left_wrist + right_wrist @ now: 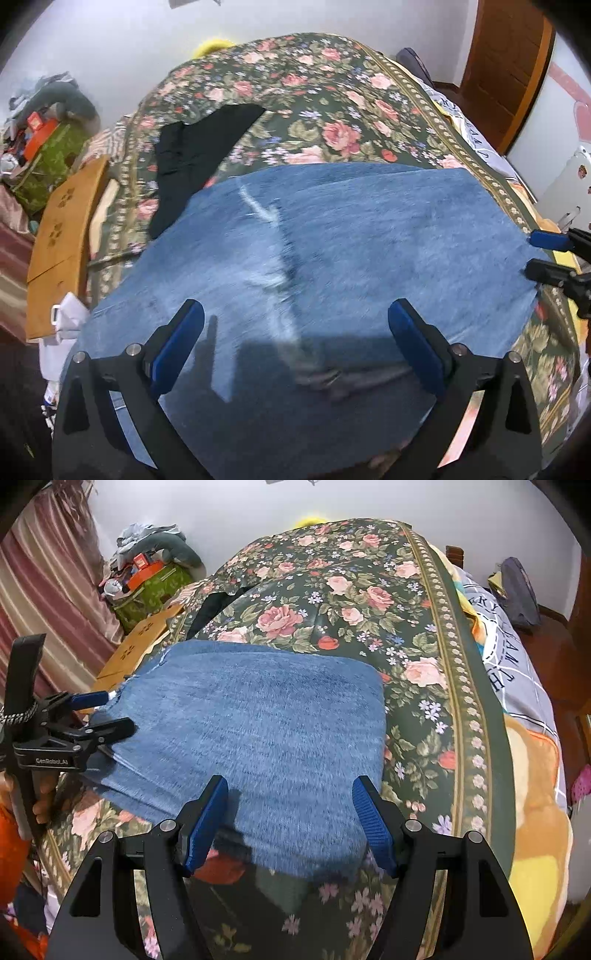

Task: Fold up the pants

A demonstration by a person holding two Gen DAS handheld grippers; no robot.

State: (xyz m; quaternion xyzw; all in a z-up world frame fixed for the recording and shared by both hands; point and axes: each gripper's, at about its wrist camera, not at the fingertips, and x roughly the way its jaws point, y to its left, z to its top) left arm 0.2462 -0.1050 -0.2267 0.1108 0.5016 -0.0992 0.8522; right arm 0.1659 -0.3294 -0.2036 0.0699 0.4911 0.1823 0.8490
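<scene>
Two grippers, left gripper [295, 347] and right gripper [291, 823], hover with ribbed blue jaws spread, gripping nothing, above folded blue denim pants [255, 731] lying flat on the bed's floral bedspread [332, 602]; beyond, crumpled black cloth [195, 155].

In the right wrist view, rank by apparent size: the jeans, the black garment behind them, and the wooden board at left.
1. jeans, by far the largest
2. wooden board
3. black garment, only a sliver showing; distance shrinks both of the latter.
</scene>
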